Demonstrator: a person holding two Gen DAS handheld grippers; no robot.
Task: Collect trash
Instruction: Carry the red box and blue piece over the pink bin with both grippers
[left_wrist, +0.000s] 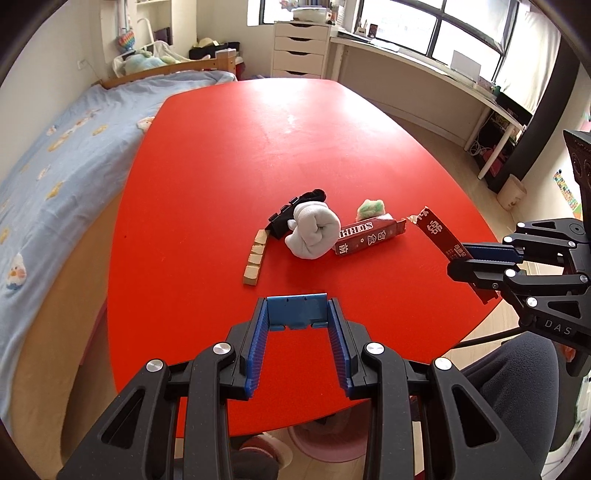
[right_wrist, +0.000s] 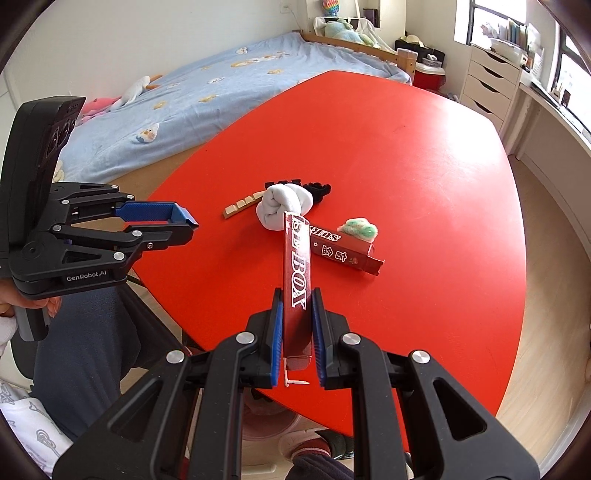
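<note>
Held nearest the lens: torn red box strip (right_wrist: 297, 280), printed "BOX", pinched flat between the blue fingers (right_wrist: 277, 332) of the right gripper (right_wrist: 297, 314) and raised above the near edge of the red desk (right_wrist: 424, 155). Left gripper (left_wrist: 297, 325): fingers spread wide, nothing between them, hovering low over the desk just short of the clutter. Remaining on the desk, mid-surface: dark red carton (right_wrist: 345, 251), one end torn open, lying on its side; green-and-white fluff ball (right_wrist: 360, 227) touching its far side; rolled white sock (right_wrist: 282, 205); black strap or clip (left_wrist: 286, 218) behind it; row of tan blocks (left_wrist: 255, 258) to the left. A pink basin shape (left_wrist: 325, 439) shows under the desk's near edge; whether it is the bin I cannot tell. Handling advice, as judgement: keep the strip's grip firm near its middle, carry it clear of the carton, release only once over the receptacle; the free gripper is best placed for the carton next.
</note>
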